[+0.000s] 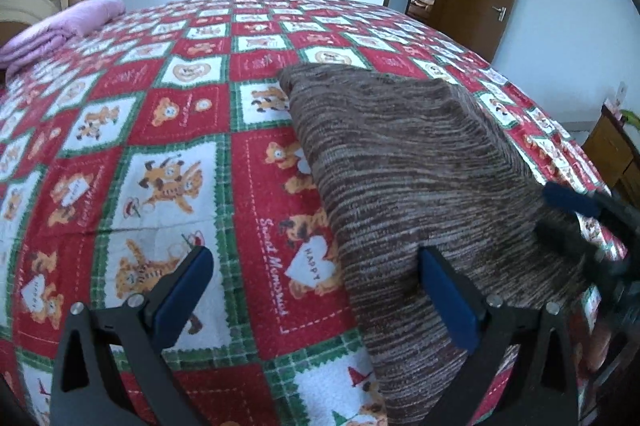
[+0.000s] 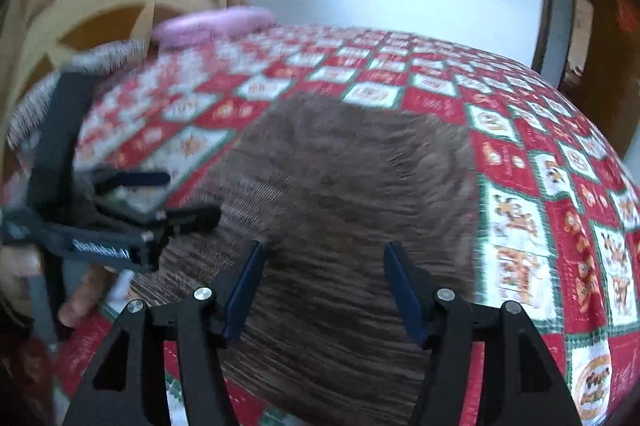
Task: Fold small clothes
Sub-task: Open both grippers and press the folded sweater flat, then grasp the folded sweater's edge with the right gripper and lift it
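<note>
A brown striped knit garment (image 1: pixel 420 186) lies folded flat on the bed's red, white and green bear-print bedspread (image 1: pixel 160 130), with a folded pink blanket (image 1: pixel 64 26) well apart from it at the far corner. The left gripper (image 1: pixel 316 290) hovers over the garment's near left edge with its jaws spread wide and nothing between them, one finger above the bedspread and the other above the knit. The right gripper (image 2: pixel 324 290) hangs over the garment, jaws released and empty
</note>
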### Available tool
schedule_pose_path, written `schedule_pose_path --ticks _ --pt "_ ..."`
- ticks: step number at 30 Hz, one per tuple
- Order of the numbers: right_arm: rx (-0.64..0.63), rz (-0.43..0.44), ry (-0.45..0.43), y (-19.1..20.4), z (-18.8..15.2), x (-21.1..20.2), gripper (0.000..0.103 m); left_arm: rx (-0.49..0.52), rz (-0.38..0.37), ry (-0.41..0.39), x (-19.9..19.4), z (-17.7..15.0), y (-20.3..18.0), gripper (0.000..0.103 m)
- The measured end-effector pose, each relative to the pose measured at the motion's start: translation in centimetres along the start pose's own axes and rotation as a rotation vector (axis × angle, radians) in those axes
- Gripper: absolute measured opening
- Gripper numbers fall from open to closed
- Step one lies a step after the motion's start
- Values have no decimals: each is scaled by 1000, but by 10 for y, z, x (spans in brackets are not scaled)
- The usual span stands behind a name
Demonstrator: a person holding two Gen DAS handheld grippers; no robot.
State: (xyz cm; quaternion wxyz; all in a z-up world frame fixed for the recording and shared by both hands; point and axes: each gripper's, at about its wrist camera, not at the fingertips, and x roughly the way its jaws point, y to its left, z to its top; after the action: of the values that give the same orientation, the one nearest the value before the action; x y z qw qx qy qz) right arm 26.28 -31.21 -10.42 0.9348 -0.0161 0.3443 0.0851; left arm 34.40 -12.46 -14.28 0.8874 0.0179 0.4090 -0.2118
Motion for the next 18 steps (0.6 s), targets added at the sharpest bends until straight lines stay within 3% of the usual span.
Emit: schedule_pose_path --ticks 5,8,12,18 --pt "93 -80 -36 -52 4 -11 63 25 10 -8 -3 9 -8 103" --pt "176 -61 18 -78 0 -2 63 44 30 -24 0 20 -14 103" --pt "201 -36 28 -86 -6 5 63 85 134 5 19 25 -16 103" --pt "251 -1 34 -98 -1 15 63 41 62 -28 13 20 -7 103"
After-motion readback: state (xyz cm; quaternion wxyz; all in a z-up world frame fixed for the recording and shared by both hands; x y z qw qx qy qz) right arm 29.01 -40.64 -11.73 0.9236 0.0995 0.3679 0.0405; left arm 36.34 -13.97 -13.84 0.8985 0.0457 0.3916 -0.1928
